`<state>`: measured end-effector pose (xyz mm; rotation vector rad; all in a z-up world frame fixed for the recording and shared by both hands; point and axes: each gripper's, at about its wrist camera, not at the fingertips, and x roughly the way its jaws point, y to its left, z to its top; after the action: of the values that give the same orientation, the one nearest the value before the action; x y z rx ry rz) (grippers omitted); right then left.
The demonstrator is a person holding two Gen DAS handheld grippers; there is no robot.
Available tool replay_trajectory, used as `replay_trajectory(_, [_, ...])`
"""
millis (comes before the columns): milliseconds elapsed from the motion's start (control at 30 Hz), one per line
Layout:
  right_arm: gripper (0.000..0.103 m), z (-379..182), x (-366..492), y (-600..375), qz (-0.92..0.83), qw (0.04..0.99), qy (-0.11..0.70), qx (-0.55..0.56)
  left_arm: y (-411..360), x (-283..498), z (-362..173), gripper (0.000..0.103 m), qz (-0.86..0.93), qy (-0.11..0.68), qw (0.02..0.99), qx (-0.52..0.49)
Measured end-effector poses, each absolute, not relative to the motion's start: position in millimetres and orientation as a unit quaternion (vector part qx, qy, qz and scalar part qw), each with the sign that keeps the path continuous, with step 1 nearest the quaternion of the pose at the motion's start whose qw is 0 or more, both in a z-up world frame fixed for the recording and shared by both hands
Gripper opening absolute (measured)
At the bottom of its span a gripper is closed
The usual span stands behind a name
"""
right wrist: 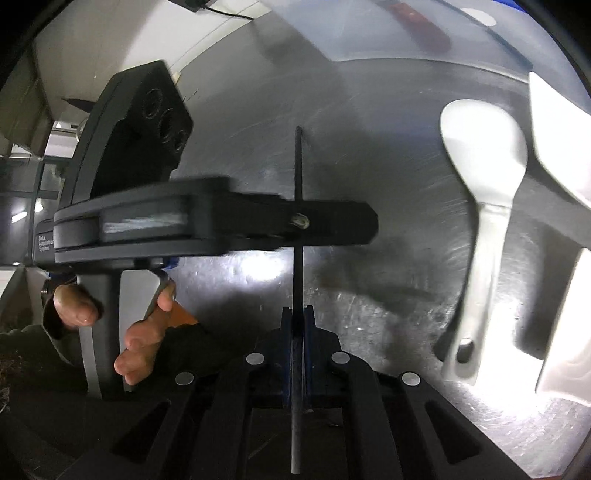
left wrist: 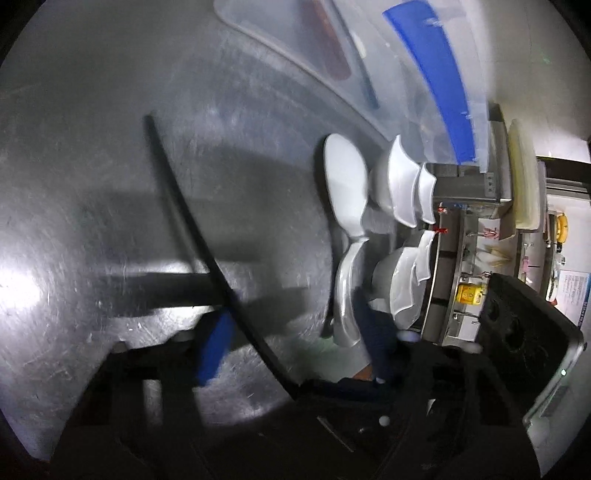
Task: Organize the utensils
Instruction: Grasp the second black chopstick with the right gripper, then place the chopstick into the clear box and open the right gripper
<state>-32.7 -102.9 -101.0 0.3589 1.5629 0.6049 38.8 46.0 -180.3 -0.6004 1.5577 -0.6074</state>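
At upper right, a clear plastic bin (right wrist: pixel 461 33) is holding a reddish-handled utensil (right wrist: pixel 424 33); the right hand-held gripper (right wrist: pixel 297 325) is pinching a thin black chopstick (right wrist: pixel 299 177); the left hand-held gripper (right wrist: pixel 332 221) cannot be judged.

bowls (right wrist: pixel 561 147) cut off (right edge), tub (left wrist: pixel 314 48) blurred.

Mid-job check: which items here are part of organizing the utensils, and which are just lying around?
Job: black chopstick in right gripper, white rice spoon, clear storage bin.
Lying about: stacked white bowls, yellow item on background shelf.
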Motion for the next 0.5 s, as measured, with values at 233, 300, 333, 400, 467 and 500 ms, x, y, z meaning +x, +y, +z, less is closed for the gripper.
replay_trajectory(233, [0.007, -94.4, -34.6, -99.5, 0.269, 0.658, 0.684, 0.163, 47.4, 34.8, -178.1, 0.007, -0.257, 0.676, 0.638, -0.266])
replay_trajectory(300, [0.007, -82.4, -39.0, -105.3, 0.27, 0.666, 0.677, 0.159, 46.0, 34.0, -169.4, 0.007, -0.266, 0.664, 0.648, -0.261])
replay_trajectory(333, [0.007, -81.5, -37.2, -113.9, 0.272, 0.67, 0.673, 0.157, 45.2, 33.1, -161.6, 0.007, -0.274, 0.655, 0.655, -0.258])
replay_trajectory(400, [0.007, -68.9, -39.8, -115.0, 0.277, 0.68, 0.661, 0.155, 46.7, 31.6, -146.2, 0.006, -0.29, 0.637, 0.667, -0.256])
replay_trajectory(467, [0.007, -46.2, -40.7, -116.7, 0.285, 0.699, 0.638, 0.15, 46.1, 31.1, -122.5, 0.005, -0.312, 0.609, 0.686, -0.249])
replay_trajectory(500, [0.007, -33.2, -40.3, -118.6, 0.29, 0.707, 0.627, 0.152, 45.1, 30.8, -111.1, 0.005, -0.322, 0.596, 0.694, -0.246])
